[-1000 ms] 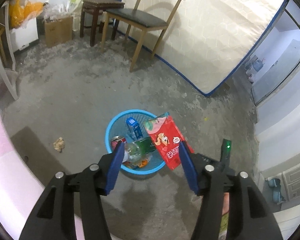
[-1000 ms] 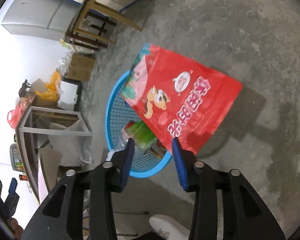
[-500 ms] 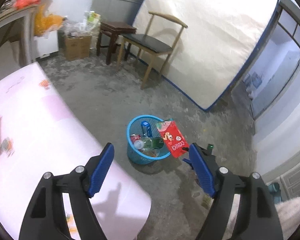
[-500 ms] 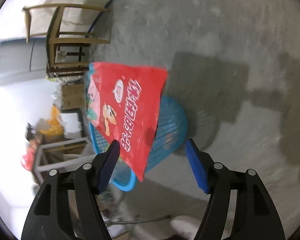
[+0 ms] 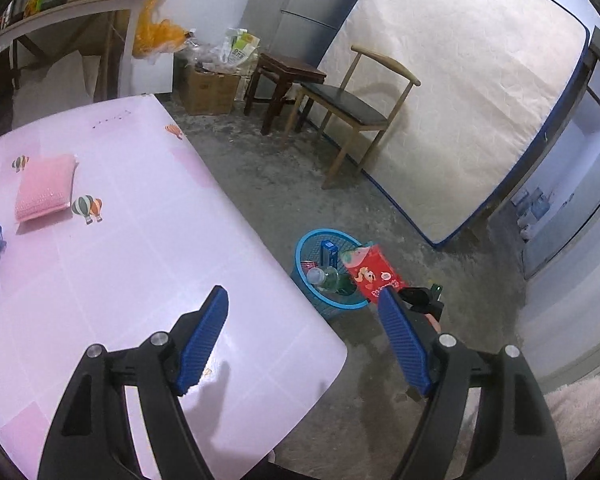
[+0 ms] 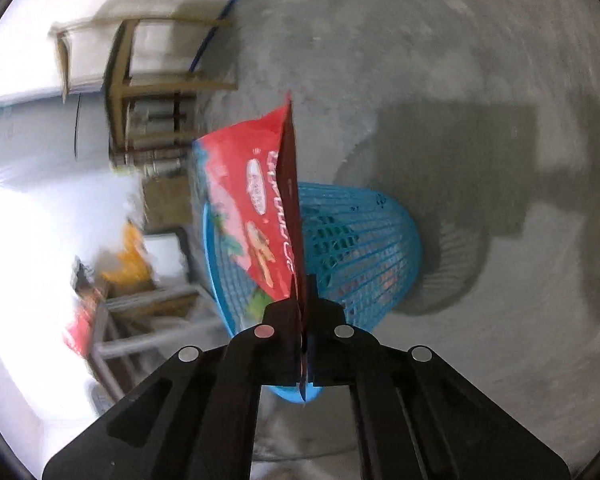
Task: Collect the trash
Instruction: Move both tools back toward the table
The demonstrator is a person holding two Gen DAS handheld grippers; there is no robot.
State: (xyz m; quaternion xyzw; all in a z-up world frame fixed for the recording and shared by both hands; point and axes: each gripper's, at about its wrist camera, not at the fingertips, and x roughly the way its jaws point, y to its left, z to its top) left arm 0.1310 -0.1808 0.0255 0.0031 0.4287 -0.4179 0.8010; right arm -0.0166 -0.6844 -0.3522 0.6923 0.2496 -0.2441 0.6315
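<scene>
While the left claw [image 5: 302, 344] hangs wide apart and empty over the pink table [image 5: 148, 248], the right claw [image 6: 302, 320] has just snapped closed, clamped on the red snack bag [image 6: 256, 196]. Bag's edge-on, long axis running straight out from the jaws, leaning on the rim of the blue basket [image 6: 364, 248]. So the right hand's the near one; I'd guess it shoves the bag in.

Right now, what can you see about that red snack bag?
The red snack bag is a flat, shiny plastic packet with white writing and a cartoon animal printed on it. It stands on edge, leaning against the rim of the blue mesh basket on the concrete floor. The right gripper has just closed its jaws on the near edge, pinching it tight. Nothing else holds it.
</scene>
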